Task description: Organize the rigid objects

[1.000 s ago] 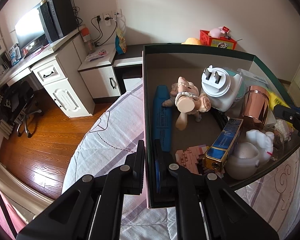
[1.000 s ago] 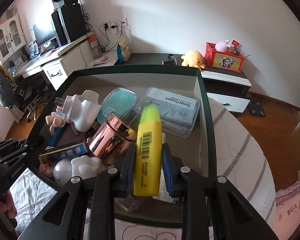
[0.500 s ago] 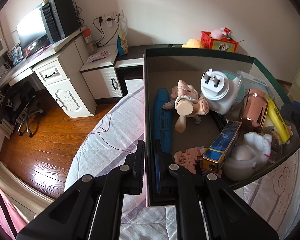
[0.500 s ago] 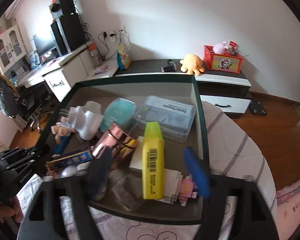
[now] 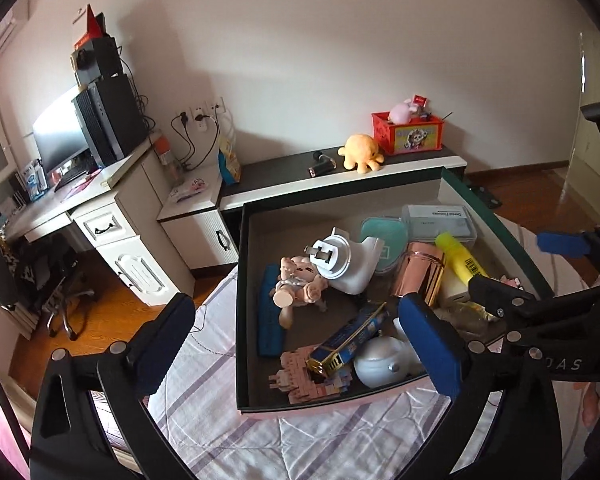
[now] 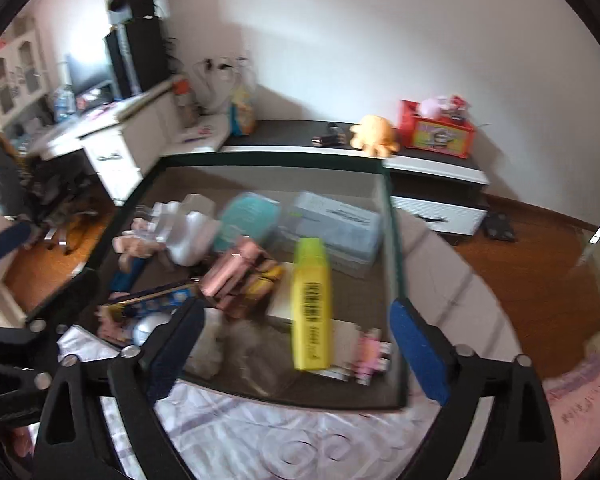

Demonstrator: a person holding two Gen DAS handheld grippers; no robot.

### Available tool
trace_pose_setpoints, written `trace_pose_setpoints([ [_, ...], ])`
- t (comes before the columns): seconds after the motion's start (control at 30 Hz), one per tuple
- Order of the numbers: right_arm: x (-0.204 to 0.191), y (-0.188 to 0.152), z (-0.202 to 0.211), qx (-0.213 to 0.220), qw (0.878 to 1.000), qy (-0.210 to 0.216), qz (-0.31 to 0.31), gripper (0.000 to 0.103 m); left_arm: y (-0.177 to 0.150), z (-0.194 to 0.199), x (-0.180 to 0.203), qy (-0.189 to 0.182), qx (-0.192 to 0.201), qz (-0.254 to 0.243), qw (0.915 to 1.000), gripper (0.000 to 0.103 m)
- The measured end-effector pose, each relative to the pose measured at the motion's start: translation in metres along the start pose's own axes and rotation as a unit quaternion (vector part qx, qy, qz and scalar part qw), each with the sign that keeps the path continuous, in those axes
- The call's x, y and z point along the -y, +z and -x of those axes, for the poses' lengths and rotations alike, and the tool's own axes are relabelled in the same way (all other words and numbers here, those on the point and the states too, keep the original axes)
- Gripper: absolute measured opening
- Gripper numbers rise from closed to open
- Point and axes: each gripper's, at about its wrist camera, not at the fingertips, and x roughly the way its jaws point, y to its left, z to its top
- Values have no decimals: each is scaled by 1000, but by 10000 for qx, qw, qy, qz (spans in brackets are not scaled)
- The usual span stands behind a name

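Left gripper (image 5: 300, 340) stands released, jaws having just opened wide, with the box's near corner showing between them but nothing gripped. Right gripper (image 6: 296, 344) is likewise released, jaws just opened, pads clear of the yellow highlighter (image 6: 311, 304), which lies flat inside the box (image 5: 242, 304) near its right wall, resting partly on a white block. The box sits on a striped bedspread (image 5: 220, 412). Also in the box: a blue highlighter (image 5: 269, 320) along the left wall, a pink figurine (image 5: 300, 288), a white plug adapter (image 5: 340, 264), a rose-gold cup (image 5: 420, 272), a blue-and-gold carton (image 5: 348, 344), a teal case (image 5: 384, 236) and a clear flosser case (image 5: 440, 220) at the far side. The right-wrist view is blurred.
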Motion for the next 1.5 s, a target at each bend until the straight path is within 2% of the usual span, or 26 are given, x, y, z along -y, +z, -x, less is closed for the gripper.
trace_pose_setpoints([
  [0.3,12,-7,15,79,9999,-52,-120,103,2,4,6,241,-159,244,9993,103],
  [0.47,12,-10,24,128,9999,30,-104,103,1,10,10,238,-208,273,9991,103],
  [0.67,13,-15,45,277,9996,48,-105,103,0,26,11,56,-147,380,9992,103],
  [0.9,10,-32,100,802,9967,-9,-108,103,-8,75,15,-140,238,530,9982,103],
  [1.13,1,-60,165,1436,9896,-58,-64,103,-26,147,19,-111,787,653,9947,103],
  [1.33,-5,-91,210,1860,9825,-85,-85,103,-52,207,23,170,1231,686,9899,103],
  [1.5,-6,-115,236,2129,9769,17,-204,103,-71,243,26,205,1486,694,9863,103],
])
